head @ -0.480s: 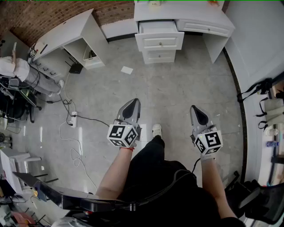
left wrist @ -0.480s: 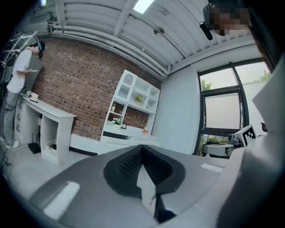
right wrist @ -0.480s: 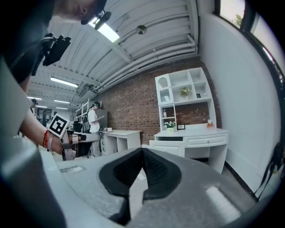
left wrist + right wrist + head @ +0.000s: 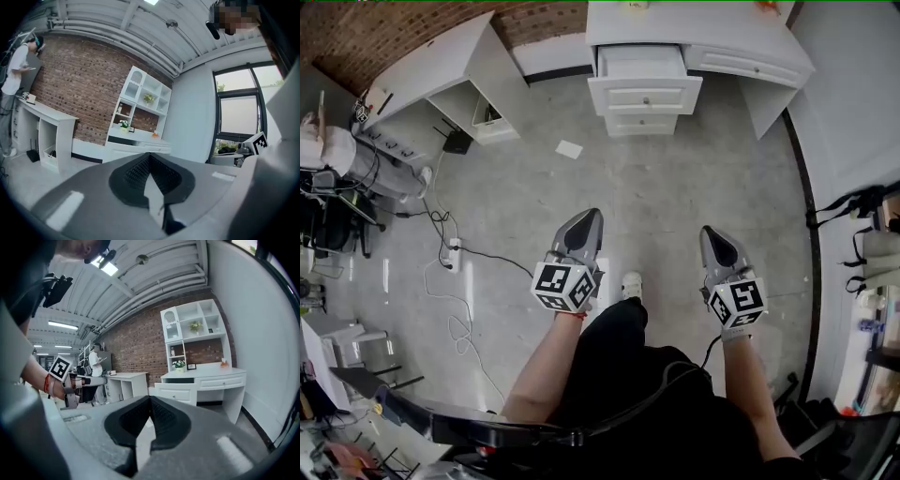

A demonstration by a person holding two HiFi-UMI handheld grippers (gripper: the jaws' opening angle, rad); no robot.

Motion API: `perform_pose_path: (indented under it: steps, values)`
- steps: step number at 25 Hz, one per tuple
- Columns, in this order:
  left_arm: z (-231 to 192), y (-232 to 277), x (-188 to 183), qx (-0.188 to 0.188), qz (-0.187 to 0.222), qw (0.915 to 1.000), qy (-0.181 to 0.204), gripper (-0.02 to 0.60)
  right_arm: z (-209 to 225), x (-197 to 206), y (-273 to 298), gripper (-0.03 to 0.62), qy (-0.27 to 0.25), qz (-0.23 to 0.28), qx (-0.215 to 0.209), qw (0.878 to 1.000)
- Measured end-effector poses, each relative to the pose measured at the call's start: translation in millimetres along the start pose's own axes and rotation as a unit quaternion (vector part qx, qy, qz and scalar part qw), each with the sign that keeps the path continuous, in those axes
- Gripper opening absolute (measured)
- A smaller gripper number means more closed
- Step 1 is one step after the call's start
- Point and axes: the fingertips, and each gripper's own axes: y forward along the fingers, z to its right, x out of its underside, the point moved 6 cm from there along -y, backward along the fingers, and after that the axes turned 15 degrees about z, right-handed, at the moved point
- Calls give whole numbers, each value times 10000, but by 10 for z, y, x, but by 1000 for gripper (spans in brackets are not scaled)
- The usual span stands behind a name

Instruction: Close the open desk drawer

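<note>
The white desk [image 4: 741, 42] stands against the far wall, several steps away across the floor. Its top left drawer [image 4: 643, 79] is pulled out over the shut drawers below. Both grippers hang in the air in front of the person's legs, far from the desk. My left gripper [image 4: 589, 219] is shut with nothing in it, and my right gripper [image 4: 713, 235] is likewise shut and empty. In the right gripper view the open drawer [image 4: 177, 391] shows beyond the touching fingertips [image 4: 150, 402]. The left gripper view shows the desk [image 4: 137, 144] far behind its shut jaws.
A second white desk [image 4: 441, 67] stands at the back left. A sheet of paper [image 4: 569, 148] lies on the grey floor, with a power strip and cables [image 4: 454, 253] to the left. A person [image 4: 333, 150] is at the far left. A wall runs along the right.
The head view has shifted a little, so the desk and drawer sit slightly further right in the frame. Both grippers stay shut and keep nearly the same places.
</note>
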Motion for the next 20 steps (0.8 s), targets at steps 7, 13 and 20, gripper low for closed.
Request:
perform_pose_path:
  steps: [7, 13, 20]
  values:
    - [-391, 555, 15, 11, -77, 10000, -52, 3, 247, 12, 575, 0, 70, 21, 75, 9999]
    - [-621, 972, 53, 173, -114, 9998, -59, 3, 451, 20, 955, 1, 183, 176, 341, 9991]
    - [-723, 1223, 185, 159, -276, 9993, -208, 3, 652, 89, 1133, 1, 396, 154, 576, 9974]
